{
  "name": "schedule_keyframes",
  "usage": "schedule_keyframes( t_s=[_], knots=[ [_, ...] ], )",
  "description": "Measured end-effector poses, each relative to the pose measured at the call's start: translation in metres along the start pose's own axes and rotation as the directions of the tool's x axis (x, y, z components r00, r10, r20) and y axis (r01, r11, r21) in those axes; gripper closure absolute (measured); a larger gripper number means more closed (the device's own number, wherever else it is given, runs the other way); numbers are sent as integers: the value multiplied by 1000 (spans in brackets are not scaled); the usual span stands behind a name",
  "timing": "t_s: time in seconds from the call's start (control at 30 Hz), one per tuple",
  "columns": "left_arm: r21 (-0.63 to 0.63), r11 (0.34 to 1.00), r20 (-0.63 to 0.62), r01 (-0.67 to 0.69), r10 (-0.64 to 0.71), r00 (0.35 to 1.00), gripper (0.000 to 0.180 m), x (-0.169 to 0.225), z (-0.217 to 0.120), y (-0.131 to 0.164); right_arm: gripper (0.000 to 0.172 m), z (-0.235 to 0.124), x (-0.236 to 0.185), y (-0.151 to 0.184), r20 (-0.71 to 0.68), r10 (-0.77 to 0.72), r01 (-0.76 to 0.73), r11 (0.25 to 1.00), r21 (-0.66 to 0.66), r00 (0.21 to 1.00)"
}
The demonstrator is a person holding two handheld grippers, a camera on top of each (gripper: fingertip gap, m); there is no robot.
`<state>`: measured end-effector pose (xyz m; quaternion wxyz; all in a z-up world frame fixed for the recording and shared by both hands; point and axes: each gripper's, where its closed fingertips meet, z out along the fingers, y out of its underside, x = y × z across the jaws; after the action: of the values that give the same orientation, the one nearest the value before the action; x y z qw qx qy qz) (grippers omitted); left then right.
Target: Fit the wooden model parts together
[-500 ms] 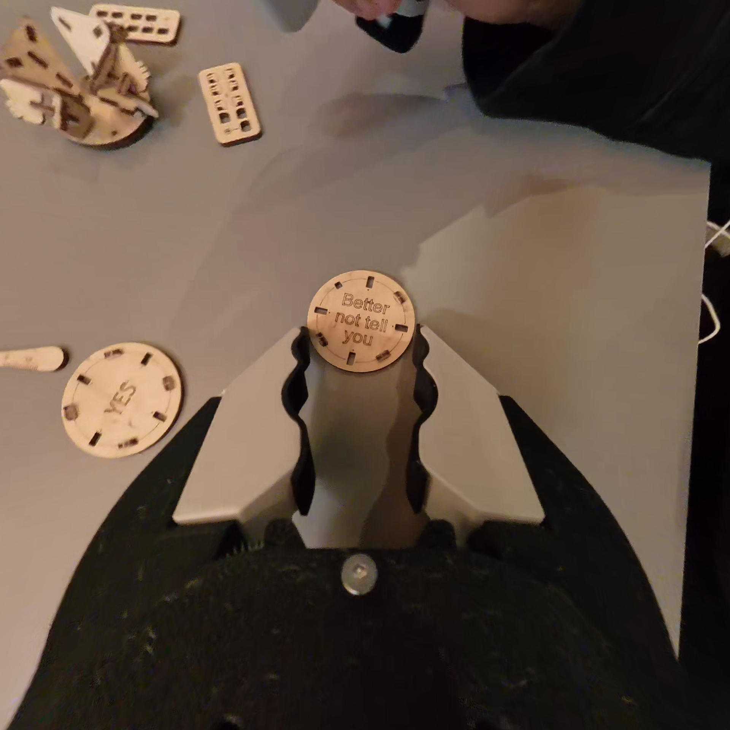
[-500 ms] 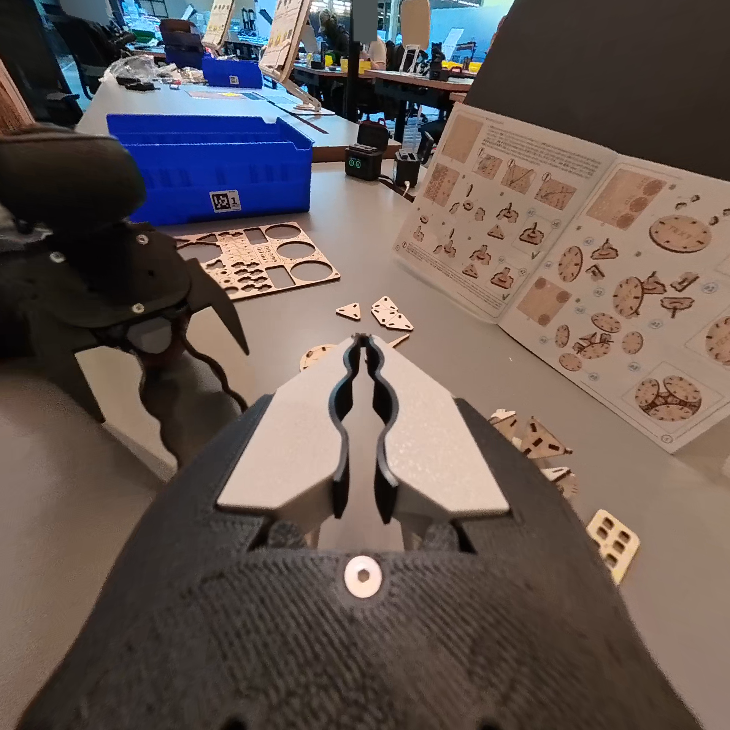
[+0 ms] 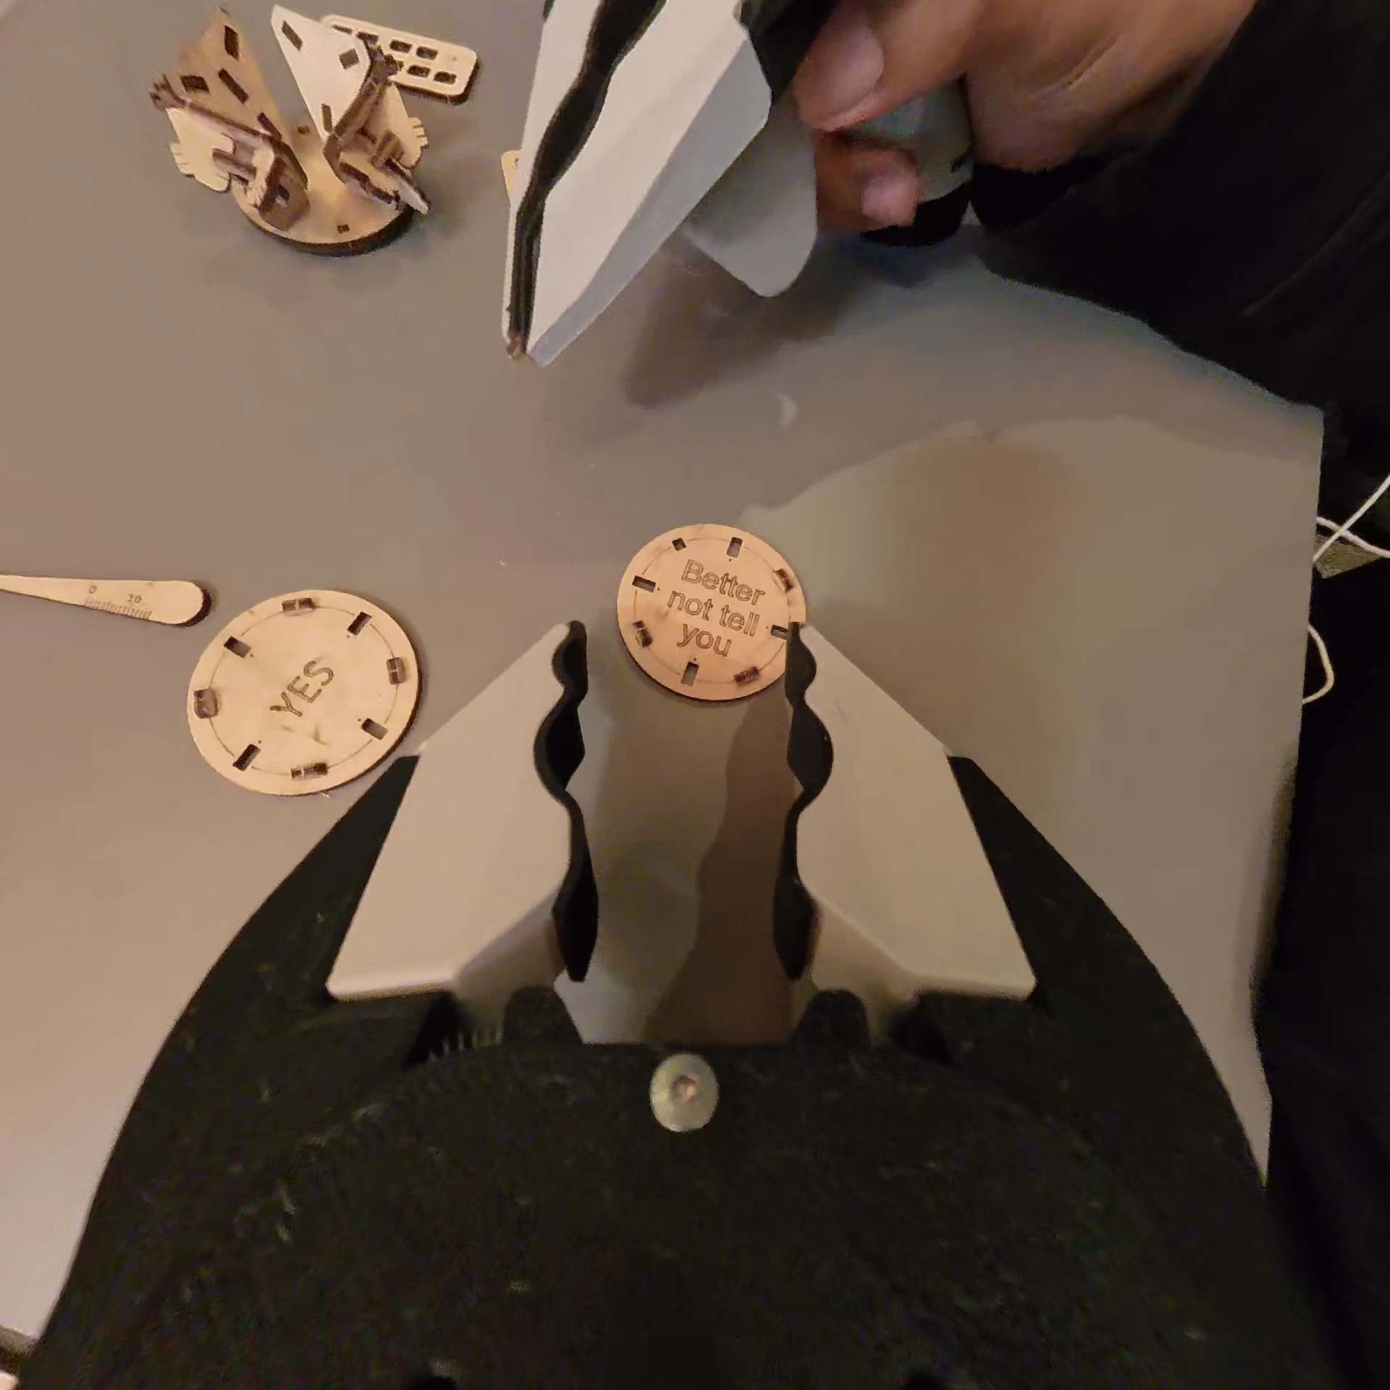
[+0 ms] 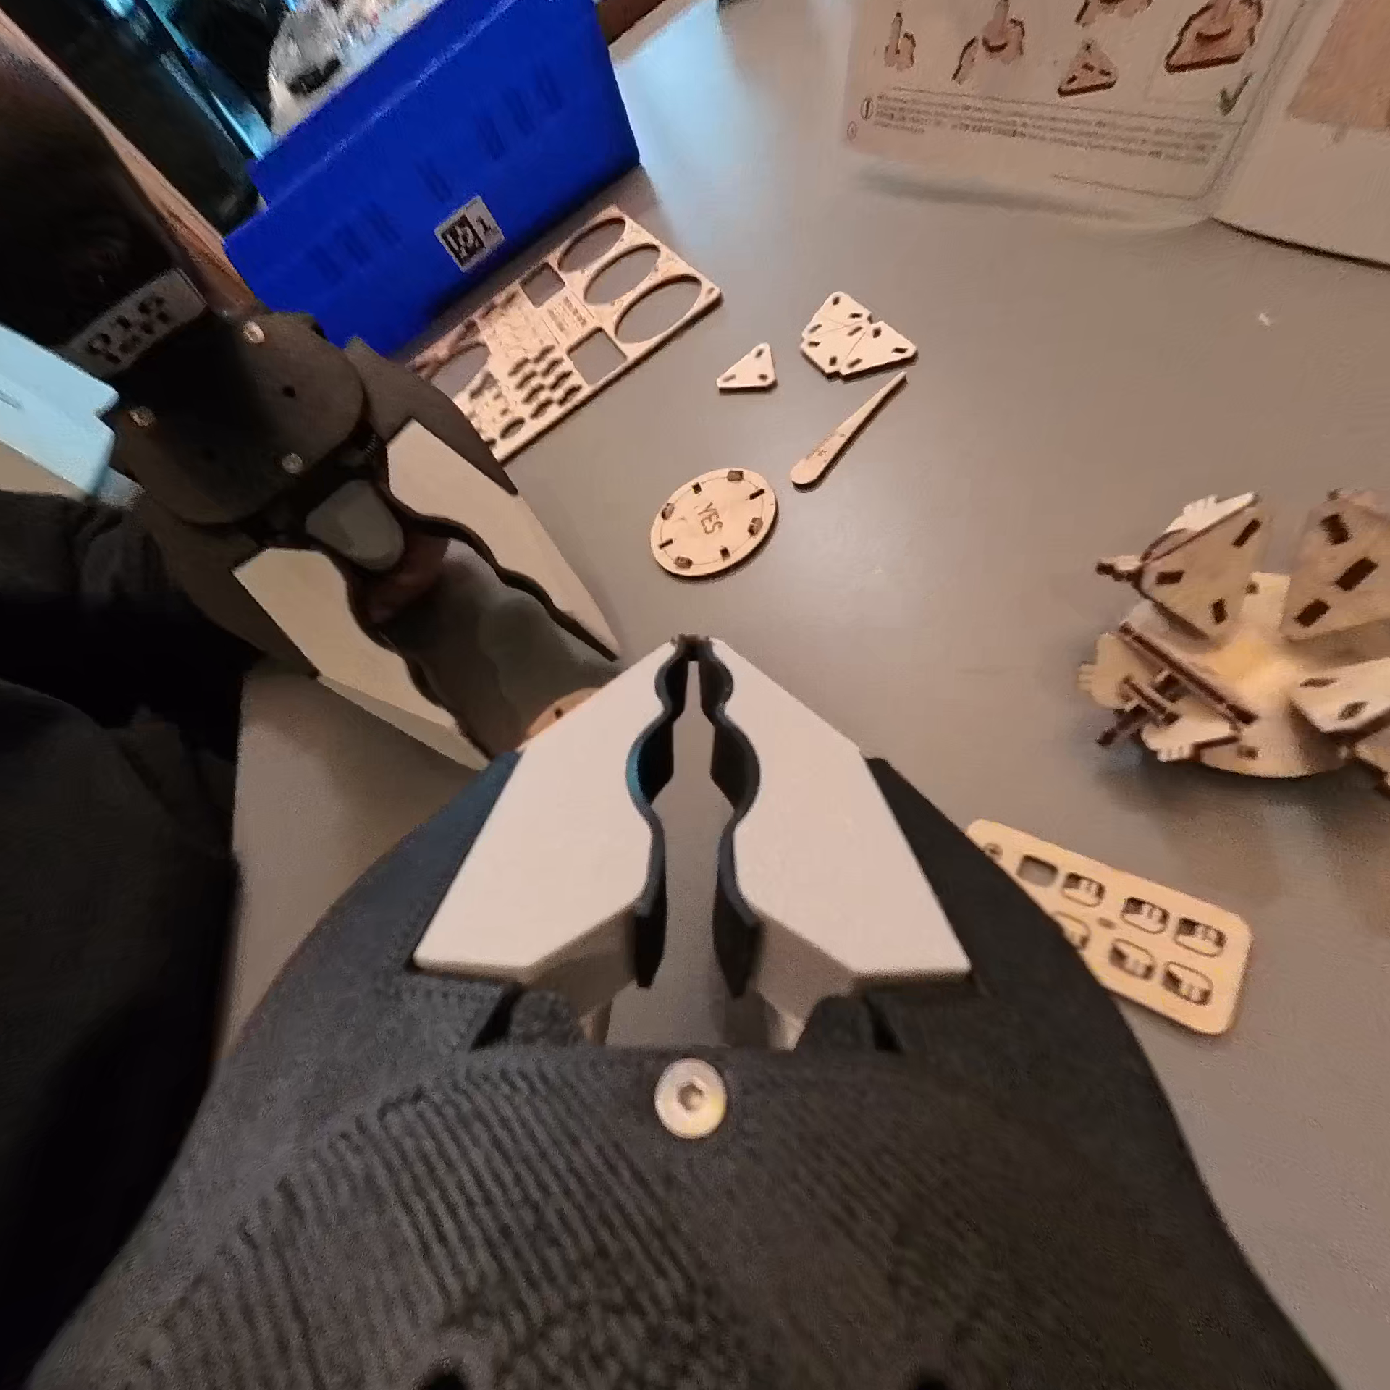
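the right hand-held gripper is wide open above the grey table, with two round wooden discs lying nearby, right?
Not quite. The right hand-held gripper is shut, fingertips together, as the right wrist view shows. It does hover above the grey table, near the two round wooden discs.

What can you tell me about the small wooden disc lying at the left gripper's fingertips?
The small wooden disc is a thin, pale plywood round with engraved writing, an engraved ring and small slots around its rim. It lies flat on the grey table. The left gripper stands open over it: the right-side fingertip meets its edge, while the other fingertip stands clear. A larger disc lies apart, to its left.
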<state>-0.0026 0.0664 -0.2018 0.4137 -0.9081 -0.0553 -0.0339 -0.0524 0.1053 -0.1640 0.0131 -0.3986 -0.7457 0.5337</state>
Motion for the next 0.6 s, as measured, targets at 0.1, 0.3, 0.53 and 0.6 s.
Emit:
schedule_keyframes(
  t_s=[0.1,0.3,0.53,0.6],
  knots=[
    [-13,999,-6,49,-49,999,131,-4,0,3,171,-3,-6,-7,64,92,-96,993,63,994],
    [-14,993,-69,118,-119,991,130,-2,0,3,172,-7,-14,-17,155,160,-180,976,121,975],
    [-12,990,-134,140,-141,981,130,13,0,3,171,2,-25,27,16,192,-190,978,-82,981],
    [-5,984,-214,178,-175,961,129,27,-1,0,171,2,-28,44,-62,150,-159,969,-190,987]
  ],
)
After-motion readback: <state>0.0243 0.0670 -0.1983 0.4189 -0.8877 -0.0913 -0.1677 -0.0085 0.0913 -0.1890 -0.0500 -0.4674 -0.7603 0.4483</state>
